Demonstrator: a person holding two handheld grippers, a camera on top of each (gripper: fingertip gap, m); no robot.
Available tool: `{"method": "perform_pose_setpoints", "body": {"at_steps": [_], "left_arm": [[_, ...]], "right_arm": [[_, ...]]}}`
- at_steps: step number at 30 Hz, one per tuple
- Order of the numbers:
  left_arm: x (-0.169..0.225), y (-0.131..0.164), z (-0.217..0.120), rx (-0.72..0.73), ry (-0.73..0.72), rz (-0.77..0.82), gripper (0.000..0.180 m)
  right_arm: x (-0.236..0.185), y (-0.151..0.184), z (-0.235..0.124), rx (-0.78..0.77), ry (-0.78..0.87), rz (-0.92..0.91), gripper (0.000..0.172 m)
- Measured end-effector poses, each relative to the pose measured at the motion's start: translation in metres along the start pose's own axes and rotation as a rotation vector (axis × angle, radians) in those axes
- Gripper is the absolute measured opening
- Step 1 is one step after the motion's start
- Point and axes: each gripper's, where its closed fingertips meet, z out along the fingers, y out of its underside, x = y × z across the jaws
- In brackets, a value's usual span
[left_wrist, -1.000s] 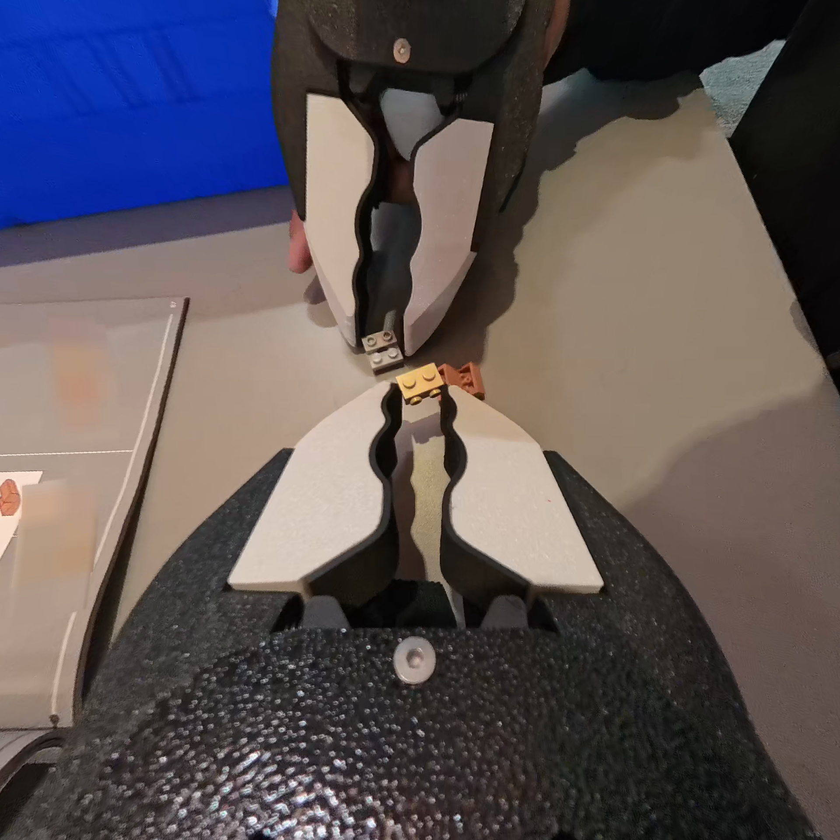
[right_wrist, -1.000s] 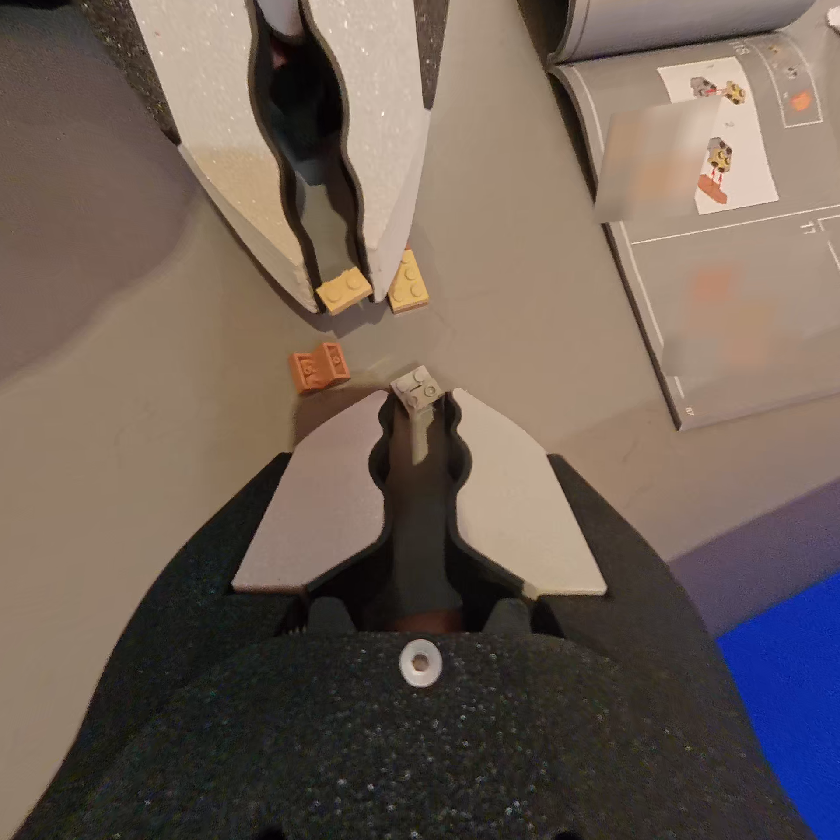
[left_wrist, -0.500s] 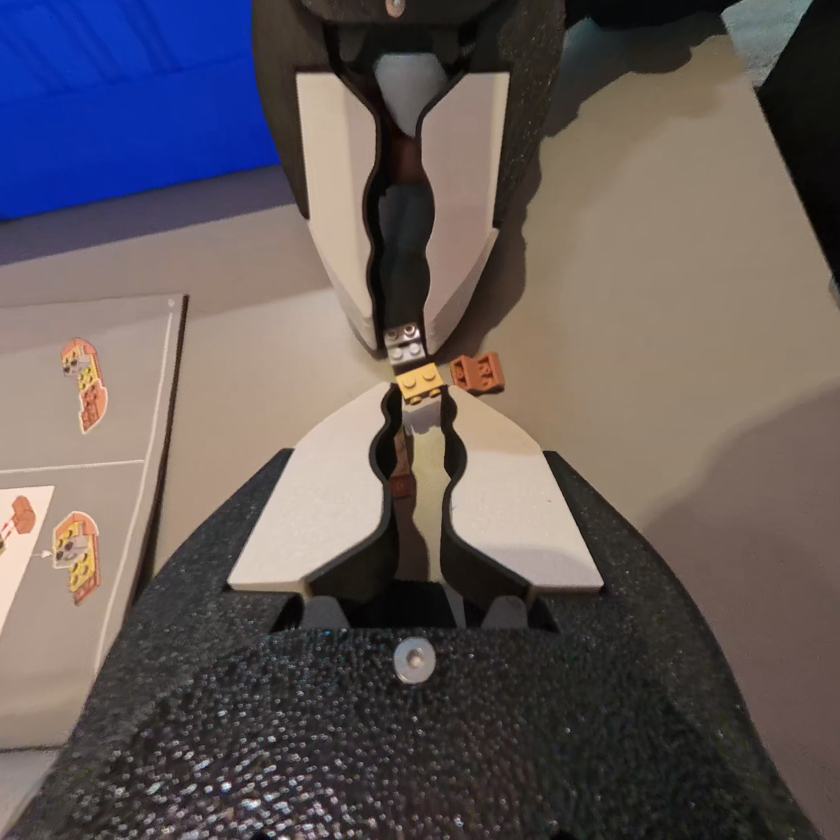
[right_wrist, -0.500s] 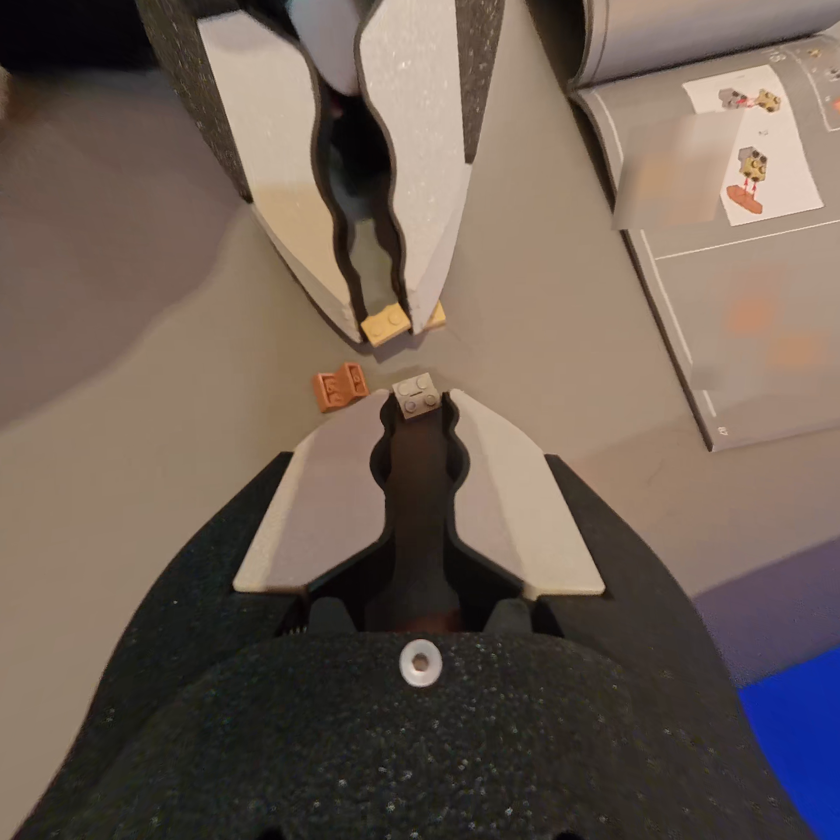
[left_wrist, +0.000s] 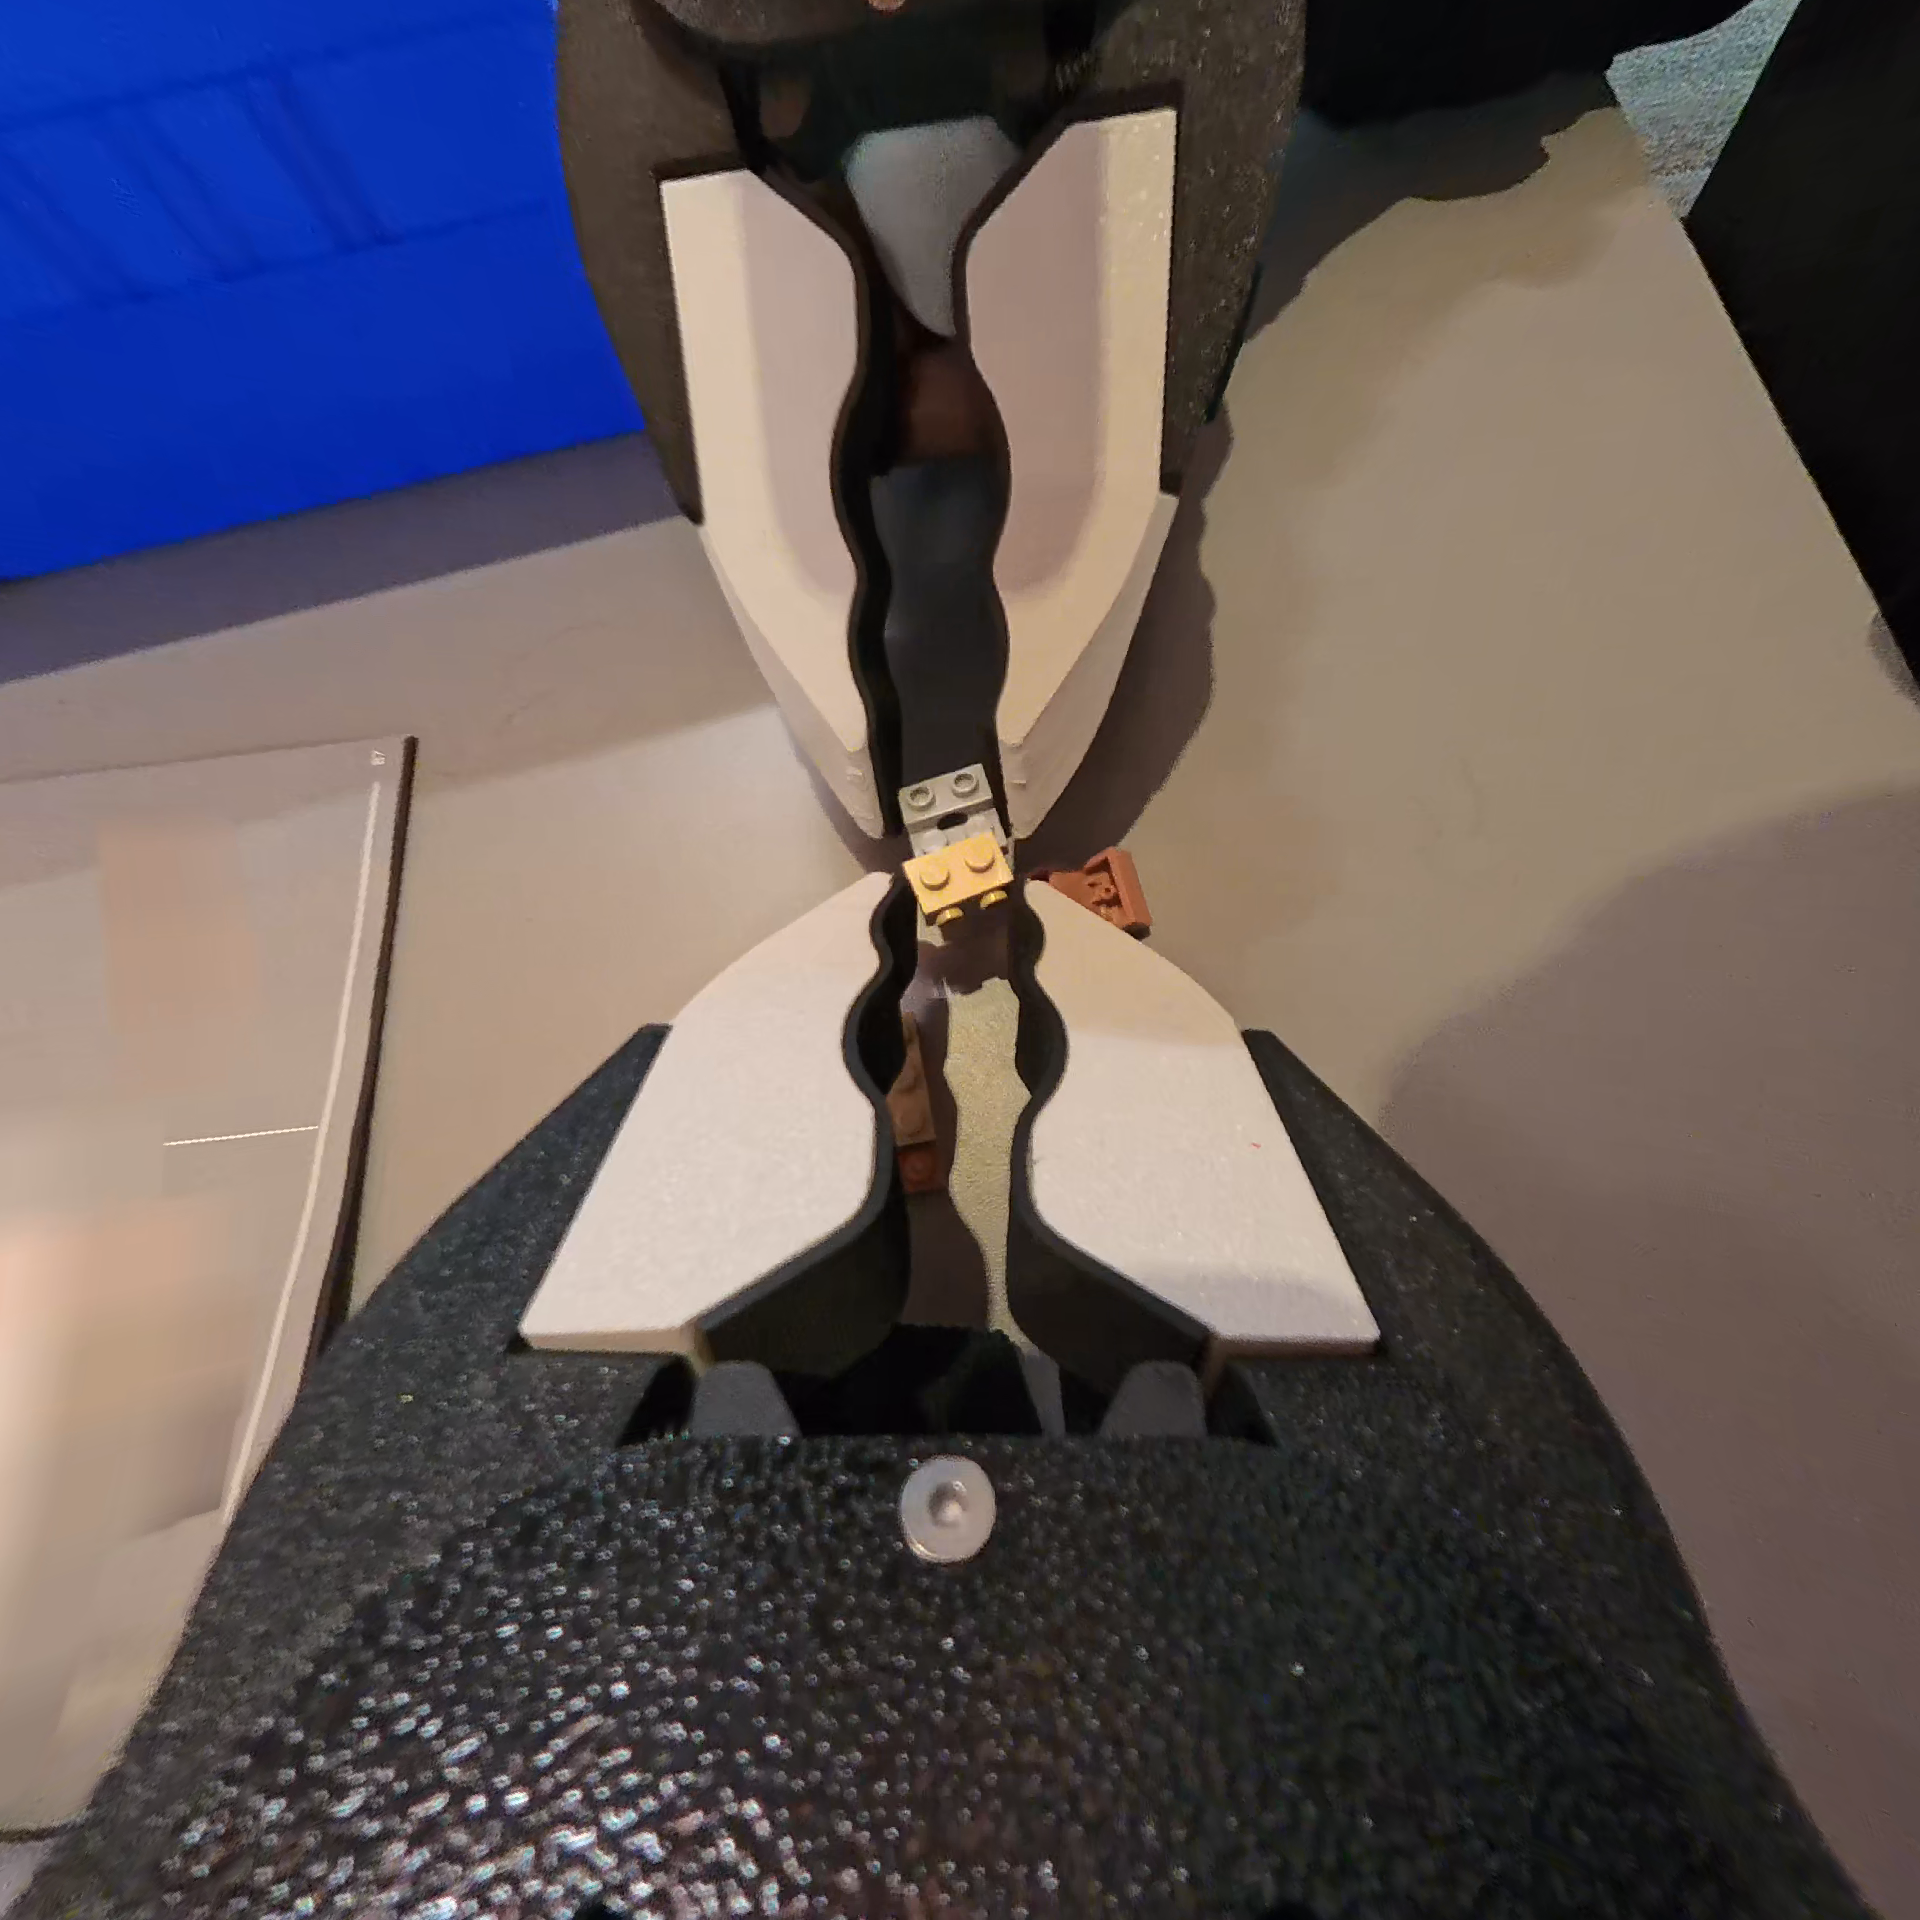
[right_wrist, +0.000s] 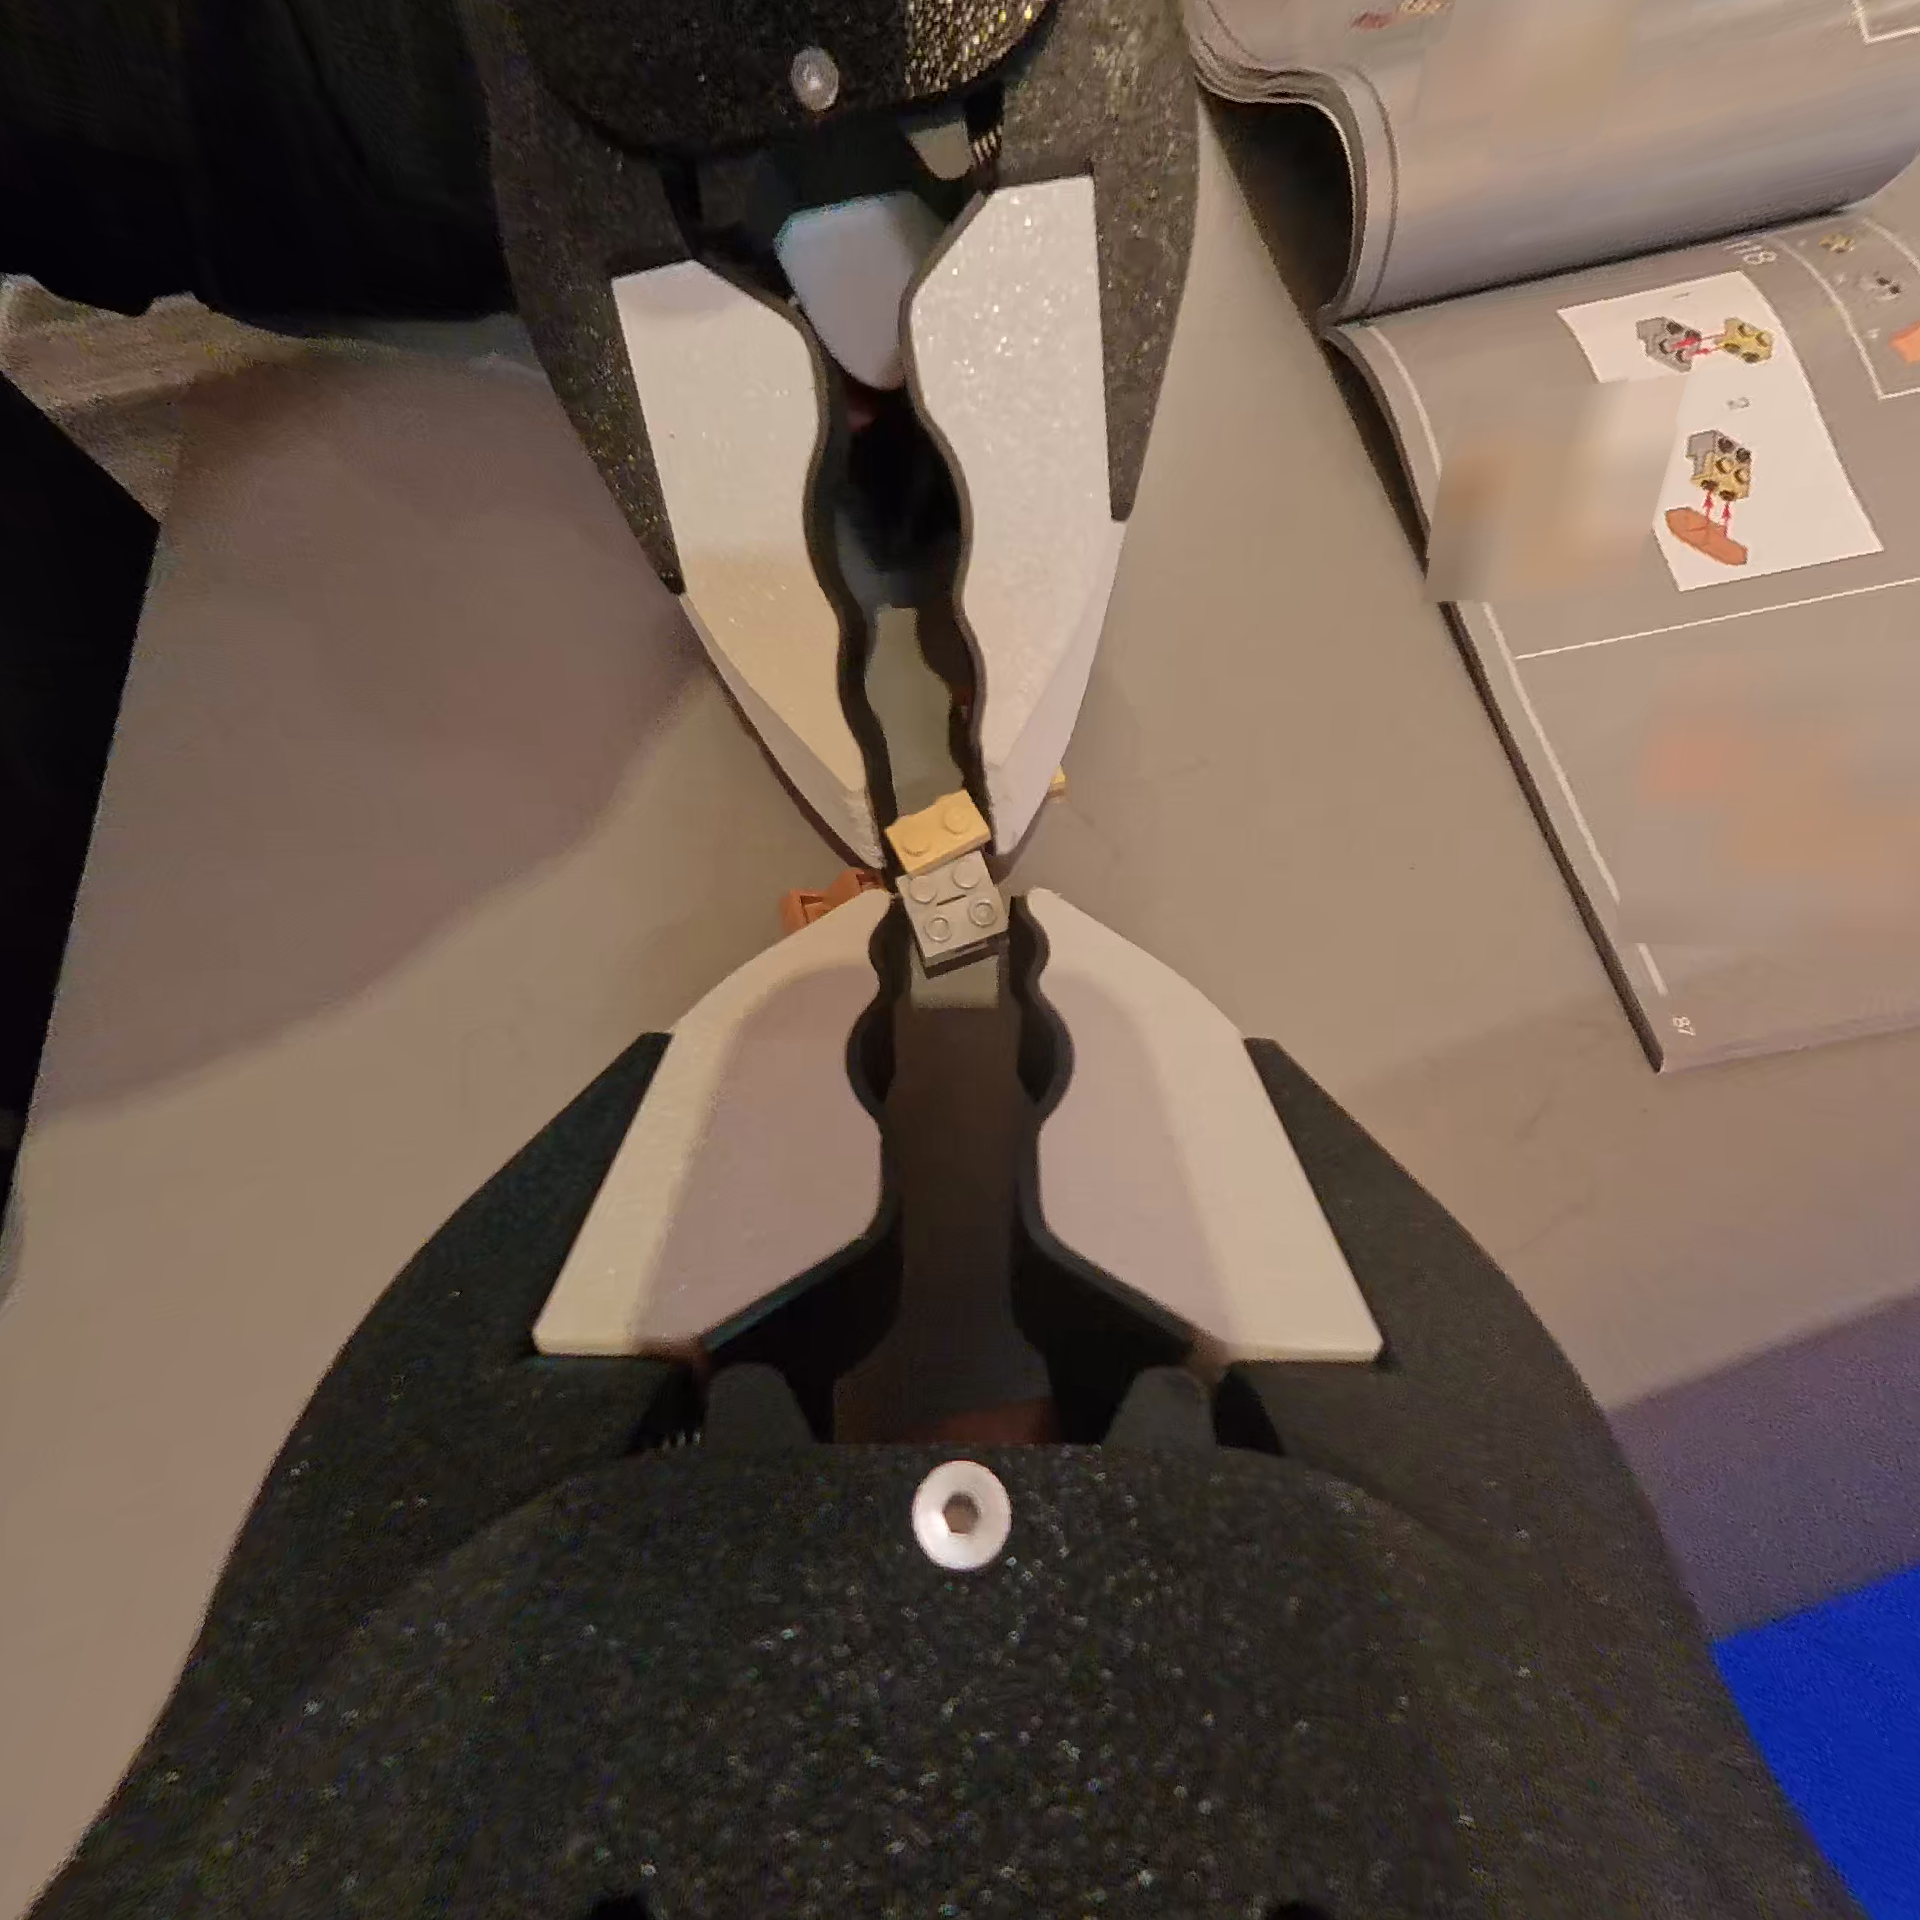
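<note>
Over the grey table (left_wrist: 1455, 727): two grippers tip to tip, bricks touching.
Near to far, we read the left gripper (left_wrist: 961, 899) clamped on a tan brick (left_wrist: 958, 875), butted against the grey brick (right_wrist: 951, 914) pinched by the right gripper (right_wrist: 951, 930), prob. aligned for mating. Only the right view shows the open instruction booklet (right_wrist: 1662, 779); an orange piece (left_wrist: 1107, 894) lies alongside.

**Grey table, blue floor**

Matte grey tabletop (left_wrist: 1455, 644), warm light from above, soft broad shadows across it. Bright blue surface (left_wrist: 260, 260) beyond the far edge; blue again at the near corner (right_wrist: 1829, 1704). Dark surroundings behind.
</note>
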Motion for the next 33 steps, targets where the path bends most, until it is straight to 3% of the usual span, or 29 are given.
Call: {"method": "perform_pose_setpoints", "body": {"at_steps": [33], "left_arm": [[0.001,-0.001,-0.003,-0.038,-0.016,-0.002,0.019]], "right_arm": [[0.000,-0.010,0.000,0.074,0.044,-0.089,0.018]]}}
